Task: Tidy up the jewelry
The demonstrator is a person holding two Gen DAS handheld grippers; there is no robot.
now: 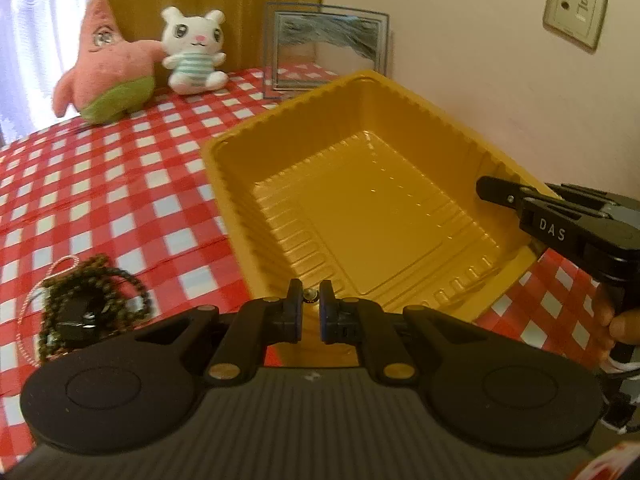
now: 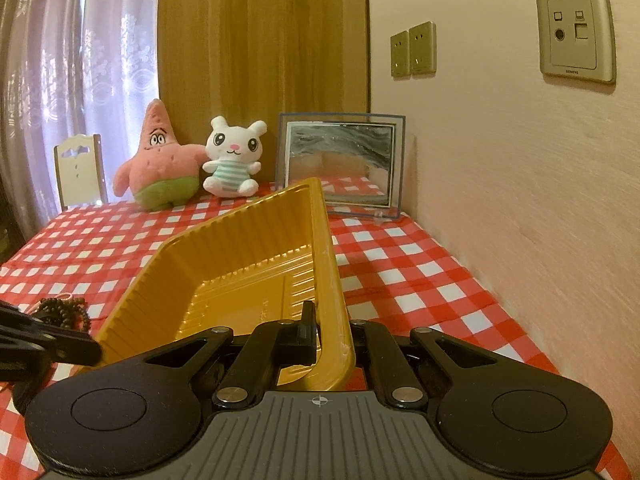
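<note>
The beaded jewellery (image 1: 86,304), a heap of dark bead strands with a pale cord loop and a black piece in its middle, lies on the red-checked worktop (image 1: 120,184) to the left of the yellow plastic tray (image 1: 360,200), apart from the tray's near-left corner and not yet inside it. The left tool (image 1: 309,312) hovers at the tray's near rim, so the heap sits down and to its left, close by; its fingers are drawn nearly together on a tiny shiny thing, perhaps an earring (image 1: 310,298), though it is too small to say surely. The heap has no clear long axis, only a loose coil running roughly front to back. The right tool (image 2: 326,334) is clamped on the tray's near-right rim, one finger inside and one outside the wall, and the tray looks tipped up on that side. The left is therefore much the nearer to the beads. The tray floor is bare and open for a drop. Beyond it stand a glass picture frame (image 1: 326,46), a white bunny plush (image 1: 194,50) and a pink starfish plush (image 1: 106,66), well clear; the wall runs close along the right edge.
</note>
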